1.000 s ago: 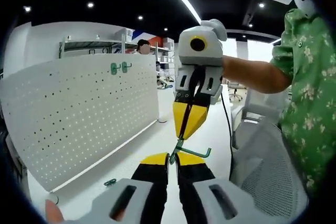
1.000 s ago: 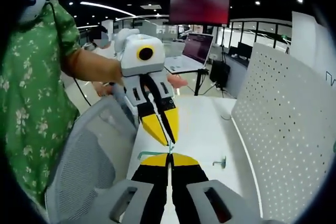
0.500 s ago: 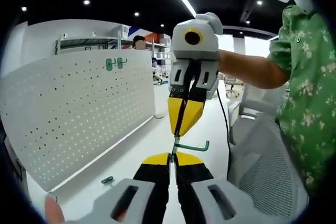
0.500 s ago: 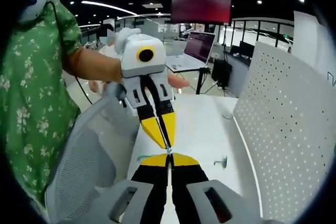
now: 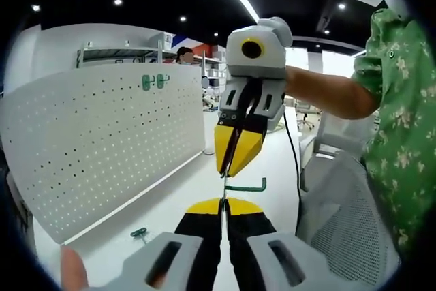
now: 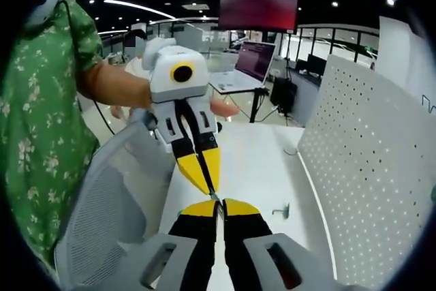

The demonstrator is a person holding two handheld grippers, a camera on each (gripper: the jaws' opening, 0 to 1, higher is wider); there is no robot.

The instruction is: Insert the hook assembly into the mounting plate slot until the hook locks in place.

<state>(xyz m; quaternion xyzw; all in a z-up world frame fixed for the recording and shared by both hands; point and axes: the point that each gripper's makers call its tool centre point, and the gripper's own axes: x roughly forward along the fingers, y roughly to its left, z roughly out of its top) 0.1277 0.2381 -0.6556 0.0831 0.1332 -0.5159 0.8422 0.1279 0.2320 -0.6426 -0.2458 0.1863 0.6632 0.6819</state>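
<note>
We pinch the thin green metal hook [image 5: 240, 186] between our left gripper [image 5: 223, 204] and right gripper [image 5: 230, 165], beside the white perforated pegboard [image 5: 102, 141].

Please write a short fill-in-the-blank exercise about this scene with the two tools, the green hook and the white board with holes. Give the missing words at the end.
1. The hook gripped between the two tools is ____ in colour.
2. The pegboard is white and full of small ____.
3. Another hook lies on the ____, below the pegboard.
4. The left tool has its jaws ____ on the hook.

Missing words: green; holes; table; shut
</note>
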